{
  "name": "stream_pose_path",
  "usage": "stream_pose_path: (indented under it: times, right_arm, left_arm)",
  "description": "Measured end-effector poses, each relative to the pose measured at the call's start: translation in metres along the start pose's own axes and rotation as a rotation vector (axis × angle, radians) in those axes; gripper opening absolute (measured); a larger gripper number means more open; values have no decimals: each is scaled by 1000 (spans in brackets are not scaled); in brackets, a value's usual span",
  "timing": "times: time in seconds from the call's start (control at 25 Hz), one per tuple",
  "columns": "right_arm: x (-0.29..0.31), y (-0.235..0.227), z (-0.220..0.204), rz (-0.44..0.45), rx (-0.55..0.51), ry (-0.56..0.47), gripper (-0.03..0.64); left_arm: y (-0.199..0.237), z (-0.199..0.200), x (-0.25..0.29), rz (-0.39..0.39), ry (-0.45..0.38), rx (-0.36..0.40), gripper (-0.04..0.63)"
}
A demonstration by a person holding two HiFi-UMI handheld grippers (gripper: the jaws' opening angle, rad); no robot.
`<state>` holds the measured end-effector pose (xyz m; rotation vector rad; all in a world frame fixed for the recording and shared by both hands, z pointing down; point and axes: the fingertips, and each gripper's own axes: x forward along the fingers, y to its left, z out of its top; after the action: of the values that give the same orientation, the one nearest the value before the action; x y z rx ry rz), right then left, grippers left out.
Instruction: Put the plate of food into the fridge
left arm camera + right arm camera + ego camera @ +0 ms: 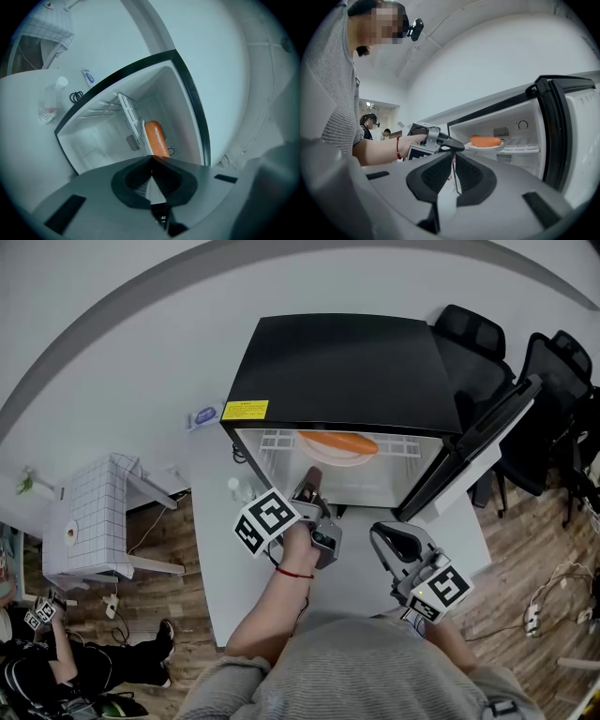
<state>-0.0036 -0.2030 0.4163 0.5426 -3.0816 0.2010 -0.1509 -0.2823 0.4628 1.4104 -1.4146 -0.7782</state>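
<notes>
1. Left gripper (151, 157): clenching fully, jaws pressing together on nothing; pointing from centre frame toward the open fridge (337, 371) in the head view.
2. Right gripper (453, 157): likewise clenching, jaws meeting, grasping nothing; hovering at lower right of the head view, outside the fridge.
3. Plate (333, 458): resting on the white wire shelf (405, 446) inside the fridge, upper centre, carrying an orange sausage (337, 442); touching neither gripper.
</notes>
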Motion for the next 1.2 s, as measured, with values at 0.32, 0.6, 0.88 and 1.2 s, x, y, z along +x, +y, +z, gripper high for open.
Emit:
stream_pose_path:
  times: [0.32,0.6,0.88,1.2]
  right_arm:
    - [0,7,-2,9,-14,8,17]
    - [-4,14,-2,13,-14,6,17]
    - [-9,22,-3,14,-12,-3,17]
    - [-14,32,-7,19,-6,3,17]
  left_arm:
    - [-5,-10,-11,-26,28,156,11]
    - [-13,-17,-27,-40,24,428,11]
    - [-22,-30,-49,-105,14,650,11]
    - [-29,-56,-85,-173,44,777,11]
